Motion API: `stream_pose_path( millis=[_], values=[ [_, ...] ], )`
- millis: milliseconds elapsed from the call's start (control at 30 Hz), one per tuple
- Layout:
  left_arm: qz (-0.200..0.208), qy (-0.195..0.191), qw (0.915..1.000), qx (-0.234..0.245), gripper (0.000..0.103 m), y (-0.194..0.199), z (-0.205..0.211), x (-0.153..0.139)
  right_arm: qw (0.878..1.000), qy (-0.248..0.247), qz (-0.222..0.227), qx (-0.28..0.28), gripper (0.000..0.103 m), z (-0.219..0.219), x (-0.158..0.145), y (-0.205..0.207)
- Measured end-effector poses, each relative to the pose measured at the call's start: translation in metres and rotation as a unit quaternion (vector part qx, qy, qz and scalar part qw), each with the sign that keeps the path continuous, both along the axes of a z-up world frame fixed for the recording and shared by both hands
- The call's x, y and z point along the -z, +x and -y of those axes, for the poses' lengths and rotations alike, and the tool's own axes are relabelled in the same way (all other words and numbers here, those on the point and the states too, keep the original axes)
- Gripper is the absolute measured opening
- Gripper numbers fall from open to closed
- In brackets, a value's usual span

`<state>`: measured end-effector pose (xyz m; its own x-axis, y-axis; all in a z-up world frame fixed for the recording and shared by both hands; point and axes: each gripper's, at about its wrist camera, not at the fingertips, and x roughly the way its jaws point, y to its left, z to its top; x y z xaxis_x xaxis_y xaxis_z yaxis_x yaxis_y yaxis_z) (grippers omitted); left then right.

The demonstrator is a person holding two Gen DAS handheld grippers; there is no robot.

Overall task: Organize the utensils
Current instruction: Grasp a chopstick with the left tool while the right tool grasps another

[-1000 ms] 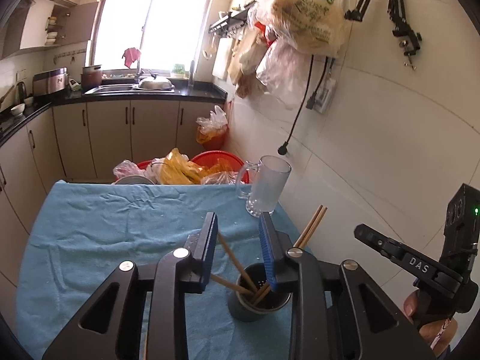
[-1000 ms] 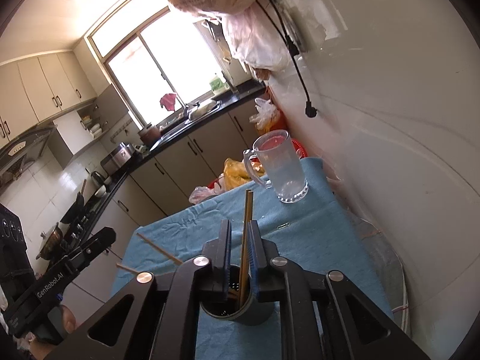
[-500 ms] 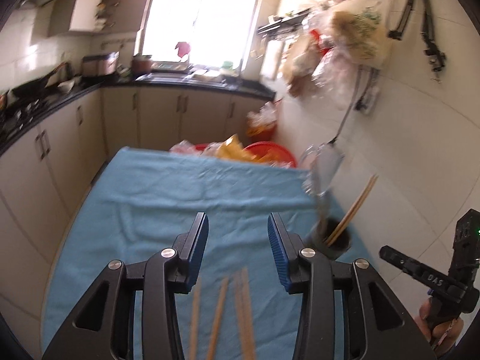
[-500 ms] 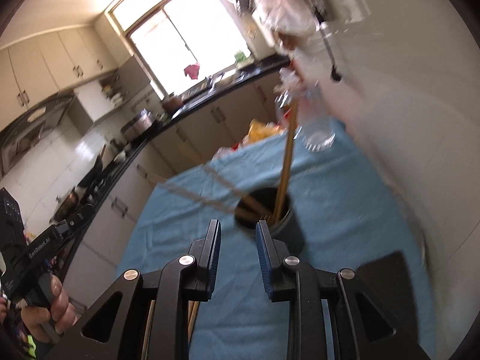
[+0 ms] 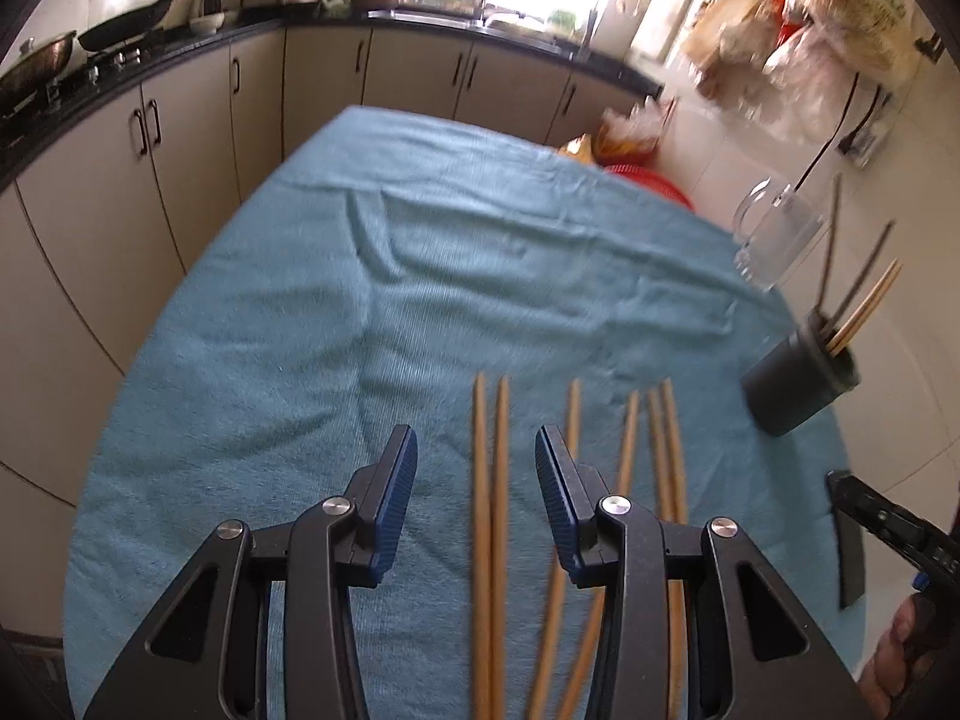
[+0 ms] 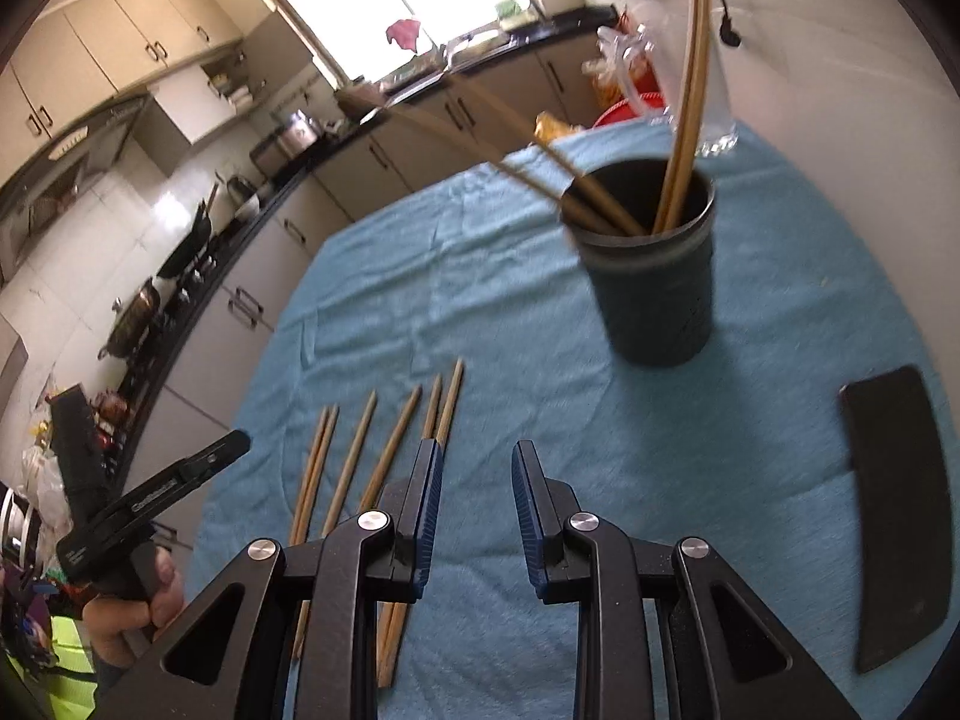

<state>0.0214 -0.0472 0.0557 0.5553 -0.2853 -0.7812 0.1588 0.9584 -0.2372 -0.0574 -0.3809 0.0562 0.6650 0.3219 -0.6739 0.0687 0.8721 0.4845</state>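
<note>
— Left wrist view: where are the chopsticks (image 5: 490,516)?
— Six loose on the table (image 5: 300,312), more in the cup (image 5: 801,381).
— Grippers?
— Left gripper (image 5: 476,471) and right gripper (image 6: 474,495): fingers apart, empty.

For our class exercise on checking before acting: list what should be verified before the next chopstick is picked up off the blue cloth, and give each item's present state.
1. Left gripper open, nothing held: ok.
2. Right gripper open, nothing held: ok.
3. Loose chopsticks lie flat and reachable on the blue cloth: ok.
4. Dark cup upright, with room inside: ok.
5. One chopstick lined up alone between the left gripper's jaws: not ok; two lie in the gap.
6. Glass mug clear of the path to the cup: cannot tell.
</note>
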Motion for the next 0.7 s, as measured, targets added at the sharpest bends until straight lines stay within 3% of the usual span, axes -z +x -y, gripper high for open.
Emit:
stream_pose_path(
  millis=[67,200,367,567,700],
  values=[
    [-0.012,0.006,0.9999,0.010,0.035,0.009,0.007,0.011,1.000,-0.004,-0.004,-0.005,0.026,-0.006,0.004,0.000],
    [-0.038,0.028,0.9987,0.020,0.017,0.023,0.018,0.027,1.000,-0.008,-0.007,-0.008,0.026,-0.013,0.007,-0.001],
    [-0.046,0.055,0.9971,0.027,0.014,0.030,0.025,0.040,1.000,-0.011,-0.016,-0.007,0.026,-0.013,0.012,0.001],
    [-0.026,0.095,0.9943,0.040,0.007,0.024,0.030,0.041,1.000,-0.015,-0.024,-0.013,0.026,-0.019,0.016,0.007],
    [-0.020,0.092,0.9950,0.035,0.007,0.015,0.019,0.041,0.999,-0.022,-0.039,-0.025,0.026,-0.028,0.023,0.017]
  ],
)
